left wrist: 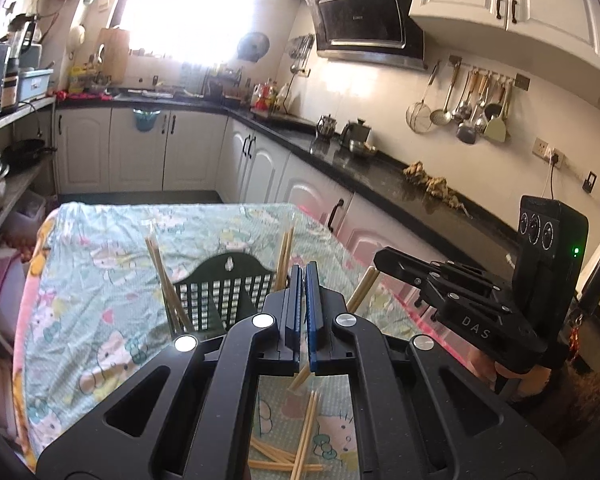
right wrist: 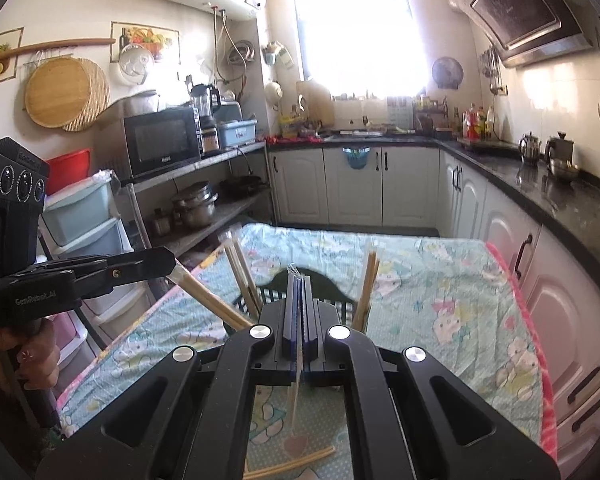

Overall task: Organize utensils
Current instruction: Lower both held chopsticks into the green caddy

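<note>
Kitchen table (left wrist: 100,240): both tongs clamp light, stiff, slippery chopsticks mid-shaft — left gripper (left wrist: 303,276), right gripper (right wrist: 299,286); basket (left wrist: 220,280) just beyond.

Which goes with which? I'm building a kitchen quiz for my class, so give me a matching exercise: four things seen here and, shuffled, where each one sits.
Things:
1 loose chopsticks
2 dark basket
3 ladles
4 microwave

Places:
A hanging from the wall rail
B on the metal shelf
C lying flat on the cartoon cloth
D standing on the cloth, with upright chopsticks leaning inside

Pairs: 1-C; 2-D; 3-A; 4-B
</note>
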